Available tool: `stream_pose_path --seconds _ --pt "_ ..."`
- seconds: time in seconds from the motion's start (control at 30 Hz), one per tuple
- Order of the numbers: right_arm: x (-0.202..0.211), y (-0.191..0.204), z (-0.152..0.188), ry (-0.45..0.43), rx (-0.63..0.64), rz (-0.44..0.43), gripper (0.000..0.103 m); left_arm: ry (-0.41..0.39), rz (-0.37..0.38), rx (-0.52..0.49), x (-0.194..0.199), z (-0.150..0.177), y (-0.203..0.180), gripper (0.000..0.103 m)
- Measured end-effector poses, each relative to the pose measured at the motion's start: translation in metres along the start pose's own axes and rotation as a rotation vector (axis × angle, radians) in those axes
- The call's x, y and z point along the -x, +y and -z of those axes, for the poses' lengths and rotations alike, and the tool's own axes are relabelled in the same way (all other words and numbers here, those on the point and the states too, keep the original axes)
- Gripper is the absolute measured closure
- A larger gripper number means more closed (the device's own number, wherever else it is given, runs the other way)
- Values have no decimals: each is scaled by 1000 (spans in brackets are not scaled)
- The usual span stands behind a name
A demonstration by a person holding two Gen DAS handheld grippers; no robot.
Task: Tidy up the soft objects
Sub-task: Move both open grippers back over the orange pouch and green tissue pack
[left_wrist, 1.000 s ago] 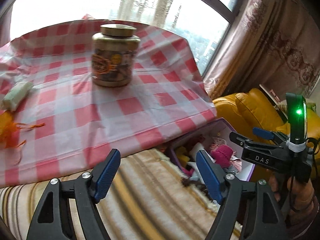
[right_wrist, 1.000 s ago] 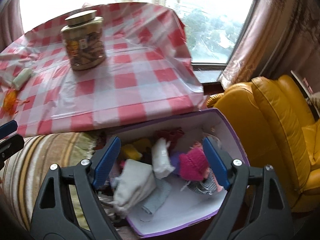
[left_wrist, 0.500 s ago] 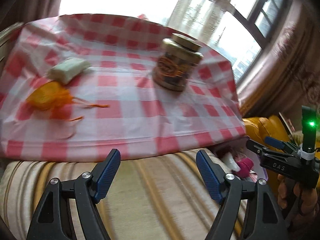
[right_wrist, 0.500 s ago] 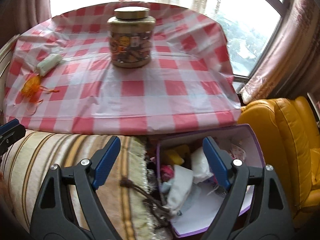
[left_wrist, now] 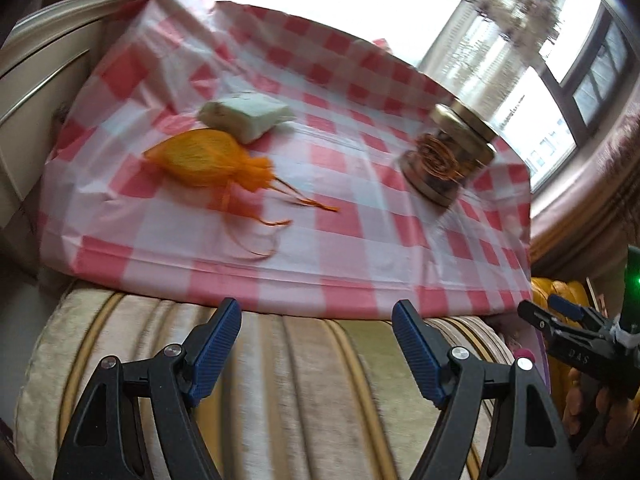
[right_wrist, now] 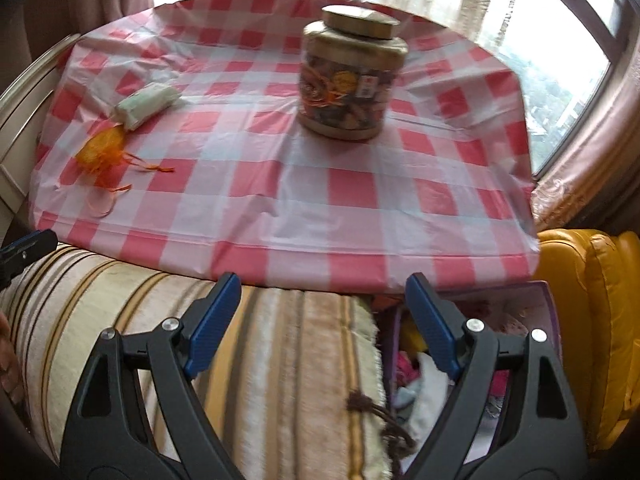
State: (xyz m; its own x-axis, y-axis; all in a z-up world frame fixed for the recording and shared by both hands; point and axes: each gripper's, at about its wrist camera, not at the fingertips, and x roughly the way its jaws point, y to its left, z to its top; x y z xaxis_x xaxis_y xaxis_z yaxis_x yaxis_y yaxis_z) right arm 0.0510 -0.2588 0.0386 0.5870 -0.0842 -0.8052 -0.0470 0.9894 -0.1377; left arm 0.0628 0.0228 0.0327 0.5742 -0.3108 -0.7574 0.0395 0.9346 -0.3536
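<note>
An orange mesh pouch (left_wrist: 208, 160) and a pale green soft pack (left_wrist: 246, 114) lie on the left of the red-checked tablecloth (left_wrist: 360, 224); both also show in the right wrist view, pouch (right_wrist: 100, 150) and pack (right_wrist: 146, 104). A purple box (right_wrist: 546, 312) with several soft items stands on the floor at the right. My left gripper (left_wrist: 316, 326) is open and empty above the striped cushion, well short of the pouch. My right gripper (right_wrist: 322, 302) is open and empty over the cushion's end and the box; it also shows at the left wrist view's right edge (left_wrist: 548, 312).
A gold-lidded jar (right_wrist: 352, 84) stands on the table's middle right. A striped cushion (right_wrist: 248, 344) lies along the table's near edge. A yellow leather armchair (right_wrist: 592, 312) sits to the right. A window and curtains lie behind the table.
Both grippers have swung left, away from the purple box. The pouch and pack have moved towards the centre of the left view and look closer. Both grippers stay open.
</note>
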Motion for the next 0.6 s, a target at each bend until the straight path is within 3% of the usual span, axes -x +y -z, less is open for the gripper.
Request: stream_pose_path --seconds 0.6 --pt "-51 61 -36 15 119 -79 17 10 -107 122 -23 -36 47 25"
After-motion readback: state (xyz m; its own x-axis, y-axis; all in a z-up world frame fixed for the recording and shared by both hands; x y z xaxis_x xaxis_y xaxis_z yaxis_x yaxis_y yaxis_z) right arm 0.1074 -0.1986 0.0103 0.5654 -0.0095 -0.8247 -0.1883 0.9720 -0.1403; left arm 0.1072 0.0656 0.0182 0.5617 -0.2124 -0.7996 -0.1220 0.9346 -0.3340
